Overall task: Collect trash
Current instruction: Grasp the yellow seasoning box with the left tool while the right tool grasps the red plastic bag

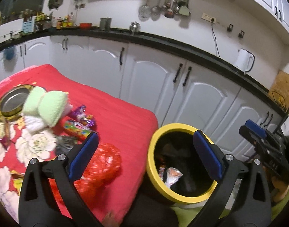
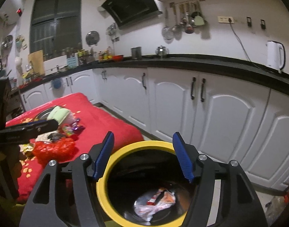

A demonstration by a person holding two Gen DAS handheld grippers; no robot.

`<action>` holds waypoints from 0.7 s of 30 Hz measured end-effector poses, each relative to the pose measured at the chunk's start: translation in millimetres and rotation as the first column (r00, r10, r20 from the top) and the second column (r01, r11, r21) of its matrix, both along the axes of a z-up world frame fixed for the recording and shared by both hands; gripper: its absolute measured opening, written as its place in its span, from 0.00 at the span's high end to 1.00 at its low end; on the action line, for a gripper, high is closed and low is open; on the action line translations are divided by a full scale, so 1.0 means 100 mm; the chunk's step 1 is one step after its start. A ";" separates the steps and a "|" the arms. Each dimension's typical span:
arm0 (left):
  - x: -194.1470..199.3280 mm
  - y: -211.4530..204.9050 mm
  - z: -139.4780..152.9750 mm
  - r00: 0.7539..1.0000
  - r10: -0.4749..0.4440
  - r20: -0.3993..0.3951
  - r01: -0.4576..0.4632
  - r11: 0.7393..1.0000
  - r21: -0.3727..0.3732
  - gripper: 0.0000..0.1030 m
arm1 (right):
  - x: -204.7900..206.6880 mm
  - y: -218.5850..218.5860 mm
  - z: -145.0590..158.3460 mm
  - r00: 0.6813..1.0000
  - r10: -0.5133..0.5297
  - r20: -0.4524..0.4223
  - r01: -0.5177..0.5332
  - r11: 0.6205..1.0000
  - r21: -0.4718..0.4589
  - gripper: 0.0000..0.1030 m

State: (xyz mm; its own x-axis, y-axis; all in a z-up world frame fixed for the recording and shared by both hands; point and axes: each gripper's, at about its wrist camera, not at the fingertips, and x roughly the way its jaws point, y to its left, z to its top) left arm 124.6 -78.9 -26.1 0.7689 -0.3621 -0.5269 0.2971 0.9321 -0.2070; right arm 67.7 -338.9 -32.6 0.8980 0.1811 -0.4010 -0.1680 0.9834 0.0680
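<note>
A black bin with a yellow rim [image 1: 182,127] stands on the floor beside the red-clothed table [image 1: 121,111]; crumpled wrappers [image 1: 171,176] lie inside it. My left gripper [image 1: 146,133] is open and empty, one finger over the table edge, the other over the bin. The right gripper [image 2: 143,134] hangs open and empty above the bin's rim [image 2: 144,143], over the wrappers [image 2: 155,202]. On the table lie a red crinkled bag [image 1: 104,160], a colourful candy wrapper [image 1: 78,129] and a purple wrapper [image 1: 84,116].
Green folded cloths [image 1: 48,104] and a metal bowl [image 1: 10,102] sit further back on the table. White cabinets [image 1: 153,79] under a black counter [image 1: 182,46] run behind, with a white kettle [image 1: 244,60]. The right gripper's body [image 1: 265,143] shows at the right edge.
</note>
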 end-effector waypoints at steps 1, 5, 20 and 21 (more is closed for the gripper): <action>-0.01 0.04 0.02 1.000 0.009 0.004 -0.009 1.000 -0.002 0.11 | -0.01 0.05 0.01 1.000 0.012 0.001 -0.012 1.000 -0.001 0.39; -0.03 0.21 0.06 0.999 0.046 0.014 -0.046 0.999 -0.008 0.11 | -0.01 0.27 0.05 0.998 0.066 -0.006 -0.066 0.998 -0.002 0.38; -0.16 1.27 0.20 0.972 0.236 0.001 -0.236 0.972 -0.016 0.11 | 0.17 1.07 0.07 0.968 0.238 -0.077 -0.239 0.971 -0.005 0.32; -0.17 1.33 0.21 0.970 0.245 0.002 -0.245 0.969 -0.016 0.11 | 0.20 1.14 0.07 0.964 0.249 -0.088 -0.251 0.968 -0.005 0.32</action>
